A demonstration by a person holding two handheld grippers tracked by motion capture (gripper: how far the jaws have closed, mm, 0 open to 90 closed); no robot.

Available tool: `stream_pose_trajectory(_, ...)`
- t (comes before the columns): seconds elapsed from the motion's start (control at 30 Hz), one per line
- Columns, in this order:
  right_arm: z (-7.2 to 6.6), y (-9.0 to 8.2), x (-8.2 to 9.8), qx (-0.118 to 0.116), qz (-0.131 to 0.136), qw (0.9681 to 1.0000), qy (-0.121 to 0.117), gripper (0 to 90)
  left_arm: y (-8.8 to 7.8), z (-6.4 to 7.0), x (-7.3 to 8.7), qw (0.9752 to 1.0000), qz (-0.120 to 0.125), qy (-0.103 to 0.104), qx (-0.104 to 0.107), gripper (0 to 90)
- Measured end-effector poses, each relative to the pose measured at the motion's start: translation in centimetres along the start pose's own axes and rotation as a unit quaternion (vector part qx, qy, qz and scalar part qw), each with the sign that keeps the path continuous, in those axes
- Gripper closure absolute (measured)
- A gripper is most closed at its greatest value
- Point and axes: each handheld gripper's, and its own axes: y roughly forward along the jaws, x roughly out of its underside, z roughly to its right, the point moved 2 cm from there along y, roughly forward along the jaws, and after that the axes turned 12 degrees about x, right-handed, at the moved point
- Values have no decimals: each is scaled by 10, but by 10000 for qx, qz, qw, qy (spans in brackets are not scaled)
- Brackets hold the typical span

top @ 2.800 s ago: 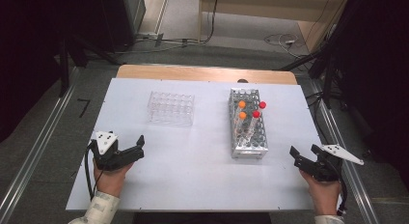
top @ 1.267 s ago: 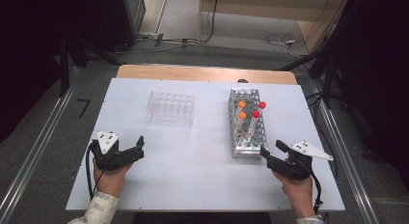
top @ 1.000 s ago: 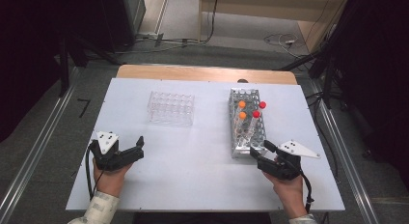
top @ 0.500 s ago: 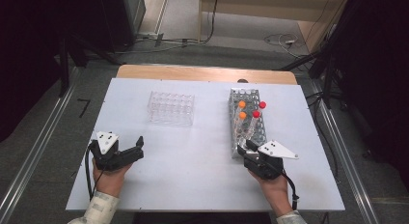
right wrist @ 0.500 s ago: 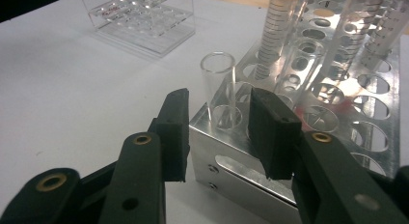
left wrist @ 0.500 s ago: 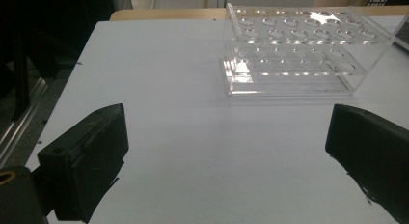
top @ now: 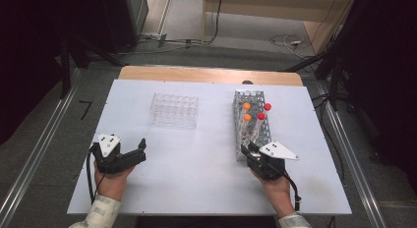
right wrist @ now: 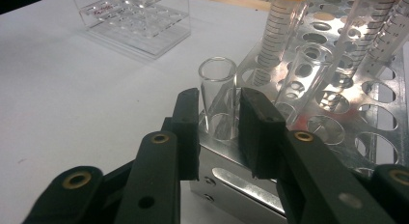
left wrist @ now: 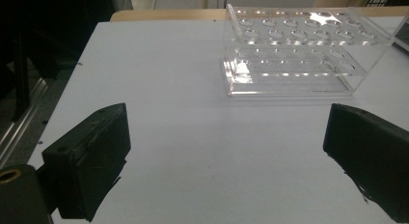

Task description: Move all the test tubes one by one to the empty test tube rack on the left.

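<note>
A metal tube rack [top: 241, 98] stands right of centre, holding tubes with orange caps [top: 246, 106] and red caps [top: 267, 106]. At its near left corner my right gripper [top: 252, 150] meets the rack. In the right gripper view its jaws have just been closing, and the right gripper [right wrist: 219, 132] is shut on an open clear glass tube [right wrist: 218, 96] standing upright in the corner hole of the metal rack [right wrist: 347, 118]. My left gripper [top: 140, 149] rests low over the table at the near left, open. The left gripper [left wrist: 226, 151] holds nothing.
An empty clear plastic rack [top: 174, 110] sits left of the metal one, ahead of the left gripper; it is the clear rack [left wrist: 294, 55] in that gripper's view. The white table [top: 196, 179] ends at a wooden strip [top: 206, 74] at the back. Cables lie on the floor beyond.
The right hand has moved left from the table's right edge to the near end of the metal rack, and its jaws have closed around the glass tube. The left hand stayed still.
</note>
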Motion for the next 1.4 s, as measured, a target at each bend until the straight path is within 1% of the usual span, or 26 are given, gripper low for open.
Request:
stream_pose_trajectory(0.13,1,0,0,42,5,10000,16,725,0,0,0,10000,-8,0,10,32)
stream_pose_trajectory(0.2,1,0,0,45,16,10000,18,727,0,0,0,10000,-9,0,19,32)
stream_pose_trajectory(0.37,2,-5,-4,39,147,9999,60,730,0,0,0,10000,-2,1,25,32)
stream_pose_trajectory(0.5,2,-11,-11,63,221,9997,1,729,1,0,0,10000,-27,-12,31,32)
stream_pose_trajectory(0.67,5,-18,-19,65,301,9995,61,730,1,2,1,10000,-39,88,-25,32)
stream_pose_trajectory(0.83,7,-28,-28,15,433,9990,108,732,1,6,1,9999,-72,123,32,32)
stream_pose_trajectory(0.9,8,-32,-32,-2,481,9988,132,732,1,8,1,9998,-78,206,10,37)
stream_pose_trajectory(0.97,8,-35,-35,-19,514,9985,161,732,2,11,1,9996,-104,254,44,37)
stream_pose_trajectory(1.07,9,-40,-39,-105,559,9981,232,733,2,15,0,9995,-110,255,135,41)
stream_pose_trajectory(1.17,6,-44,-43,-203,620,9976,239,733,1,19,-2,9995,-78,229,215,46)
stream_pose_trajectory(1.27,0,-45,-45,-316,628,9974,186,733,0,21,-3,9993,-68,246,274,46)
stream_pose_trajectory(1.4,-14,-39,-43,-482,539,9973,106,733,1,26,-5,9989,-62,259,379,46)
